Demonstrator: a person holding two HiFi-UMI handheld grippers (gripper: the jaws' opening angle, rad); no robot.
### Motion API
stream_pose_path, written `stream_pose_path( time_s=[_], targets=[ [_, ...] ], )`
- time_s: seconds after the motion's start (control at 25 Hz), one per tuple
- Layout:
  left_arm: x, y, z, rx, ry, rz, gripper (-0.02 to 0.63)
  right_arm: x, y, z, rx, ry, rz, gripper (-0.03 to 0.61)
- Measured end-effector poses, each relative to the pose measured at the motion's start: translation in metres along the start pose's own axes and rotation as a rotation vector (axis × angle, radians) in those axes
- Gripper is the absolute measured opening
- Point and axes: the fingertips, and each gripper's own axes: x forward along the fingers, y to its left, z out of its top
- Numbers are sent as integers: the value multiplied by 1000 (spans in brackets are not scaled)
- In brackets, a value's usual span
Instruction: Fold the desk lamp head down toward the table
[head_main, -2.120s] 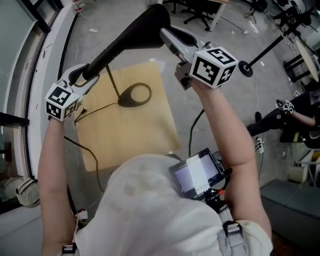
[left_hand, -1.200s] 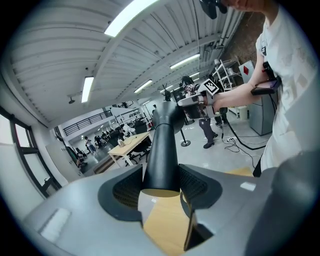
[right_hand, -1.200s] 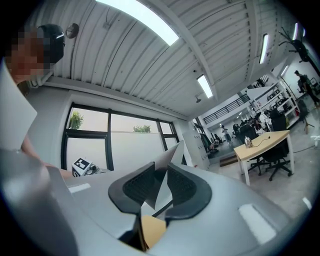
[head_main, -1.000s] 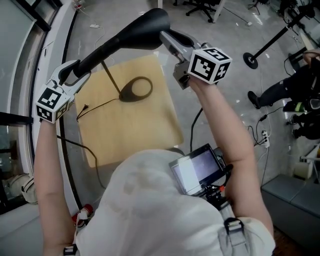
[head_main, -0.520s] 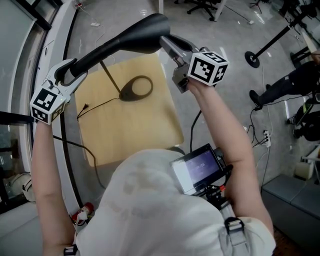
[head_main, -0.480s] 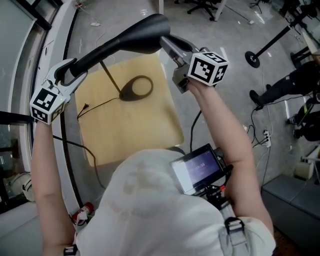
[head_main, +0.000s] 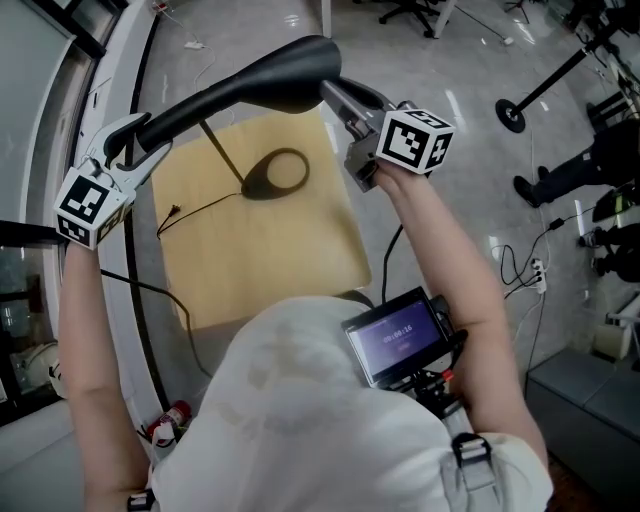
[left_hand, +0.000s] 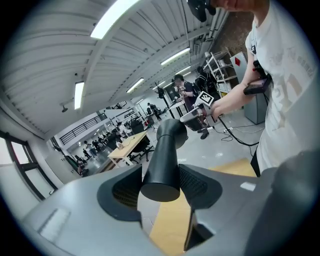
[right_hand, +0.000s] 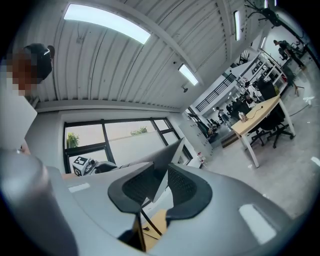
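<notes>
The black desk lamp head (head_main: 250, 85) stretches from upper right to left above the wooden table (head_main: 260, 270). Its thin stem runs down to the oval base (head_main: 272, 172) on the table. My left gripper (head_main: 135, 135) is shut on the lamp head's narrow round end, a black tube (left_hand: 165, 155) clamped between the pads of that gripper (left_hand: 160, 187). My right gripper (head_main: 340, 95) is shut on the wide end. In the right gripper view that gripper (right_hand: 159, 187) holds the lamp head's thin edge (right_hand: 167, 160) between its pads.
A black cable (head_main: 195, 212) trails from the base across the table to the left edge. A dark window frame (head_main: 130, 330) borders the table on the left. Grey floor with cords (head_main: 510, 265), a round-footed stand (head_main: 512, 113) and a person's legs (head_main: 560, 180) lie to the right.
The wide end of the lamp head has sunk a little together with my right gripper. My left gripper has drifted slightly left and kept its hold.
</notes>
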Motion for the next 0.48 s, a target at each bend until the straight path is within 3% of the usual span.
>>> stream_pose_path(
  time_s=[0.48],
  targets=[
    [-4, -5, 11, 50, 15, -8, 229, -6, -10, -29, 88, 13, 11, 101]
  ],
)
